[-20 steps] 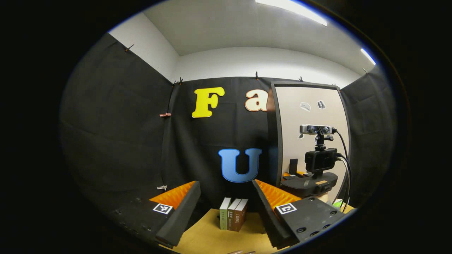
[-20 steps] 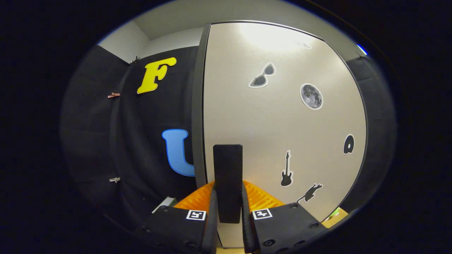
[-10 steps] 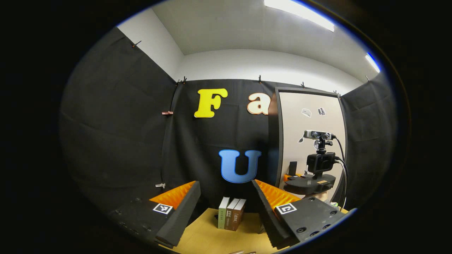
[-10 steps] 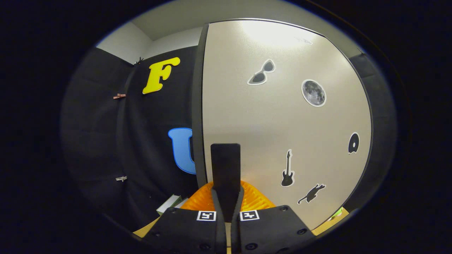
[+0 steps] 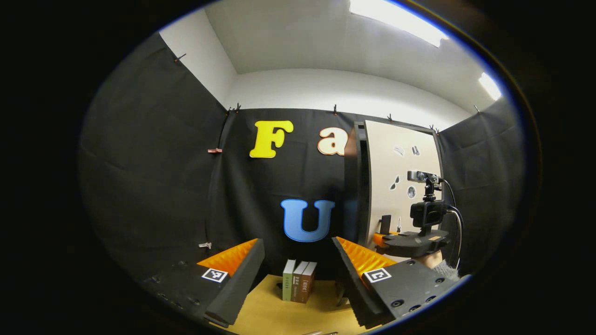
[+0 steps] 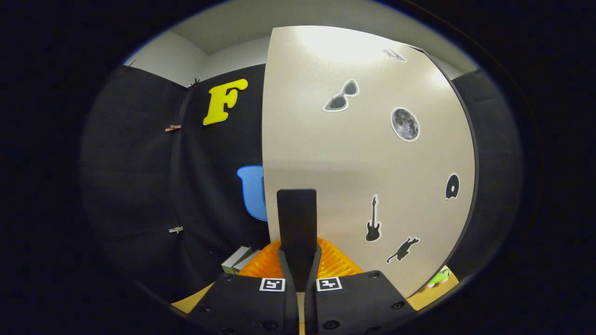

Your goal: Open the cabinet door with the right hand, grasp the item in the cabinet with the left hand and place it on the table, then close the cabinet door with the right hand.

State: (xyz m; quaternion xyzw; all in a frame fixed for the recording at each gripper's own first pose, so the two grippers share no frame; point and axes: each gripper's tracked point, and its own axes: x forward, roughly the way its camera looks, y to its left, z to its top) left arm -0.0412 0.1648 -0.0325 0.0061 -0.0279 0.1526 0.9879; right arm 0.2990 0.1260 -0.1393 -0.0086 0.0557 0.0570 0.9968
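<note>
Standing on table (image 5: 270, 316): three books (image 5: 296, 287).

Since a second ago the right gripper (image 6: 300, 260) has closed both fingers onto the flat black door handle (image 6: 297, 228), where a gap stood before. The beige sticker-decorated cabinet door (image 6: 363, 158) has swung toward that gripper, off its dark frame (image 5: 361, 186). Three upright books (image 5: 296, 287) sit farther ahead of the left gripper (image 5: 298, 274).
</note>
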